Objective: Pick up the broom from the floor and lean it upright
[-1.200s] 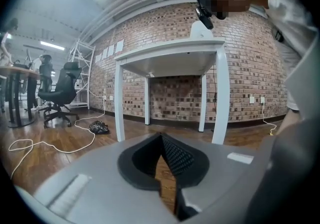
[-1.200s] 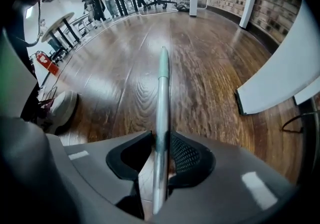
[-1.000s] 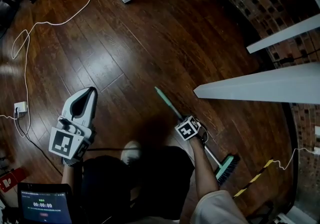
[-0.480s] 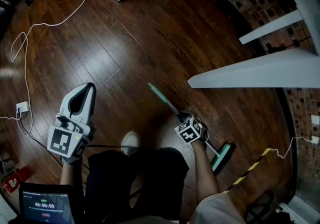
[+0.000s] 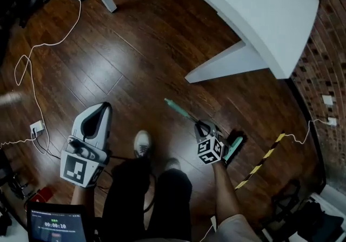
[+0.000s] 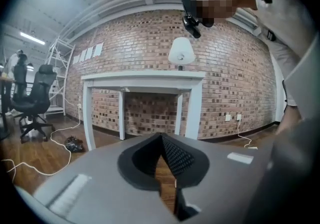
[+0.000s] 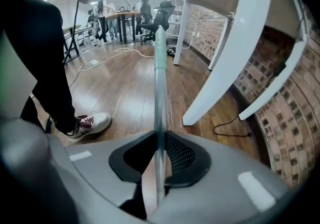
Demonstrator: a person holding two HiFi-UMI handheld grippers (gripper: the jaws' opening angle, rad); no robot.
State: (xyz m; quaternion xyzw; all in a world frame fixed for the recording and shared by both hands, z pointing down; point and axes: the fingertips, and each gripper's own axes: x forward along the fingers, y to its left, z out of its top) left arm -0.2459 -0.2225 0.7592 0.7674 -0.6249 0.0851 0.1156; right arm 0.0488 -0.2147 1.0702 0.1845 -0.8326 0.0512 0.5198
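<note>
My right gripper (image 5: 203, 126) is shut on the broom's metal handle (image 5: 190, 118), just below its pale green grip (image 5: 175, 107); its jaws have just been closing on that handle. The broom hangs tilted, and its green head (image 5: 233, 145) is low beside the marker cube. In the right gripper view the handle (image 7: 159, 83) runs straight up from between the pads of the right gripper (image 7: 160, 140). On the left my left gripper (image 5: 100, 107) hangs over bare floor. The left gripper view shows the left gripper (image 6: 161, 140) level, pads meeting at the tips, nothing between them.
A white table (image 5: 259, 3) with slanted legs (image 5: 216, 65) stands ahead and right, near a brick wall. A white cable (image 5: 32, 52) loops over the left floor. A yellow-black strip (image 5: 259, 162) lies right of the broom head. The person's shoe (image 5: 142, 142) is between the grippers.
Both grippers have risen. The broom has come up off the floor with the right gripper and hangs steeper, its head drawn in closer. The head view has swung toward the table.
</note>
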